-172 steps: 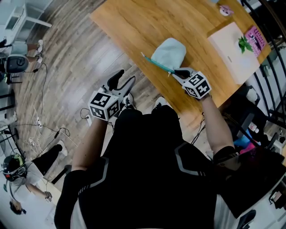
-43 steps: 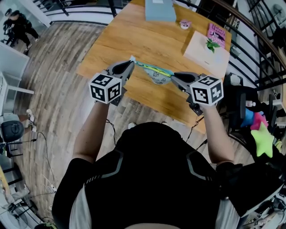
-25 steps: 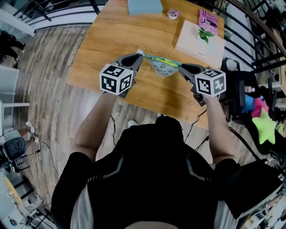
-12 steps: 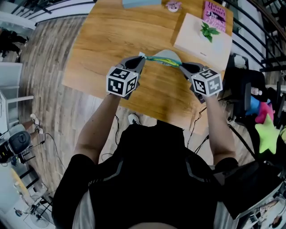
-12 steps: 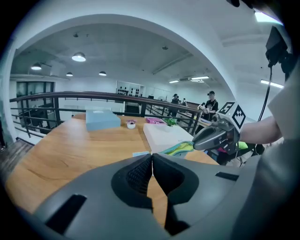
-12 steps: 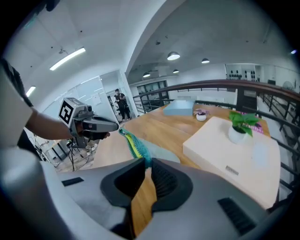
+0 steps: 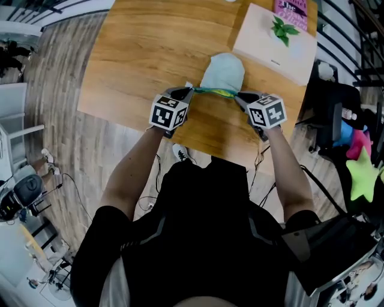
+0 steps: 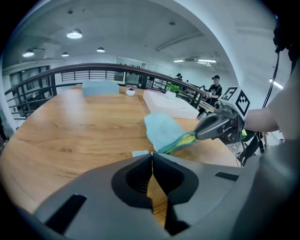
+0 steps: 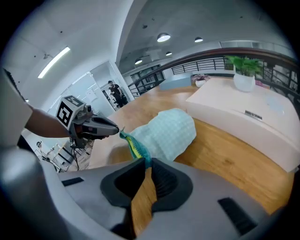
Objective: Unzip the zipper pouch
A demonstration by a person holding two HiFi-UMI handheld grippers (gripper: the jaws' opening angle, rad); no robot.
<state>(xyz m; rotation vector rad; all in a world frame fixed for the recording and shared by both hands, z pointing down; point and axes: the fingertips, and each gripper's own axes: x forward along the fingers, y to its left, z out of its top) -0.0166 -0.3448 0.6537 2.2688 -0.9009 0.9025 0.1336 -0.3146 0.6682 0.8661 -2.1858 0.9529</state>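
A pale teal zipper pouch (image 7: pixel 222 71) lies on the wooden table (image 7: pixel 144 54), its teal zipper edge (image 7: pixel 213 92) stretched between my two grippers. Yellow lining shows along that edge (image 9: pixel 132 146). My left gripper (image 7: pixel 189 91) is shut on the pouch's left end, where a small pale tab (image 8: pixel 140 153) sticks out beside the tips (image 8: pixel 151 153). On the opposite end of the zipper edge my right gripper (image 7: pixel 237 95) is shut, with the teal tape running straight into its jaws (image 9: pixel 146 164). Each gripper view shows the other gripper: the right gripper (image 8: pixel 201 132), the left gripper (image 9: pixel 115 129).
A white box (image 7: pixel 264 45) with a small green plant (image 7: pixel 282 27) stands just beyond the pouch at the right. A pink book (image 7: pixel 295 5) lies behind it. A blue box (image 8: pixel 100 87) sits at the table's far end. The near table edge runs right under my grippers.
The pouch, which hung in the air between the grippers, now lies flat on the table beyond them. Both grippers have come down and closer together, still holding its ends.
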